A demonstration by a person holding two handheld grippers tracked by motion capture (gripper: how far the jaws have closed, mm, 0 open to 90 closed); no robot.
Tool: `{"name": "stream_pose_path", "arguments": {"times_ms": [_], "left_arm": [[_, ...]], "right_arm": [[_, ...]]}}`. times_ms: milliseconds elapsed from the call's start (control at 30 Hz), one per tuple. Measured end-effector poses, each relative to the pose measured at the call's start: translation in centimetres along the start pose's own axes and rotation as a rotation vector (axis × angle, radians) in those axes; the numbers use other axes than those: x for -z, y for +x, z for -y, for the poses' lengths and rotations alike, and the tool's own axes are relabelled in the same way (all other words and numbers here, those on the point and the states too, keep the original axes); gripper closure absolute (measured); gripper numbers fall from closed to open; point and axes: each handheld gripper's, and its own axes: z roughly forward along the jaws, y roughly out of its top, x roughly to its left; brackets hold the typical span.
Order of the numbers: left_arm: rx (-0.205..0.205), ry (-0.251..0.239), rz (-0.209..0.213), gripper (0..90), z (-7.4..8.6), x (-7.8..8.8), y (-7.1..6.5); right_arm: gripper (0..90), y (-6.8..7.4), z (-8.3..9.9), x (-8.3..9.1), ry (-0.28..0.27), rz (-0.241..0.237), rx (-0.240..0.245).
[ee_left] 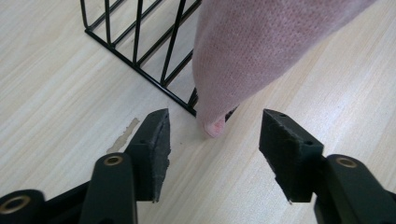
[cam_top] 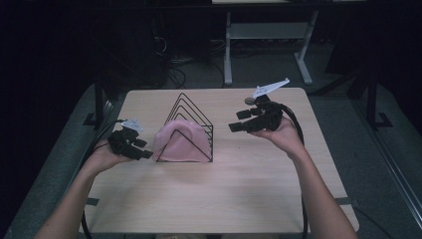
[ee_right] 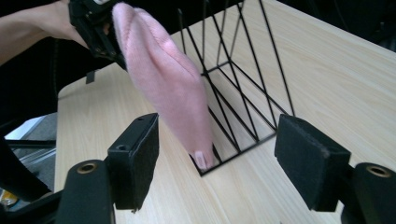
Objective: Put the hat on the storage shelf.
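A black wire rack [cam_top: 191, 117] of triangular dividers stands mid-table. A pink knitted cloth [cam_top: 178, 143] hangs over its nearest triangle, reaching down to the tabletop. My left gripper [cam_top: 145, 149] is open just left of the cloth's lower edge, with nothing between its fingers. In the left gripper view the cloth [ee_left: 252, 51] ends just beyond the open gripper [ee_left: 215, 140], beside the rack [ee_left: 140, 51]. My right gripper [cam_top: 236, 121] is open to the right of the rack, held above the table. Its own view has the cloth [ee_right: 168, 88] and rack [ee_right: 243, 93] beyond the open gripper [ee_right: 217, 154].
A small dark round object [cam_top: 248, 100] lies on the wooden table [cam_top: 224, 194] behind the right gripper. A white-legged bench [cam_top: 268, 35] and cables stand on the floor beyond the table. A scuff mark [ee_left: 122, 135] is near the left jaw.
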Motion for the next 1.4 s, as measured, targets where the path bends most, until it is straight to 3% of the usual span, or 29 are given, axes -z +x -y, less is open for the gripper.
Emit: {"name": "stream_pose_path", "arguments": {"times_ms": [500, 1200, 1400], "left_arm": [[0.036, -0.032, -0.023, 34.3, 0.7, 0.9, 0.0], [0.003, -0.042, -0.018, 31.6, 0.6, 1.0, -1.0], [0.013, -0.048, -0.017, 30.0, 0.9, 1.0, -1.2]], "right_arm": [[28.5, -1.2, 3.6, 3.5, -0.010, 0.081, -0.059], [26.3, -1.9, 7.9, 6.0, -0.020, 0.146, -0.136], [26.1, -2.1, 9.5, 6.5, -0.013, 0.158, -0.159]]}}
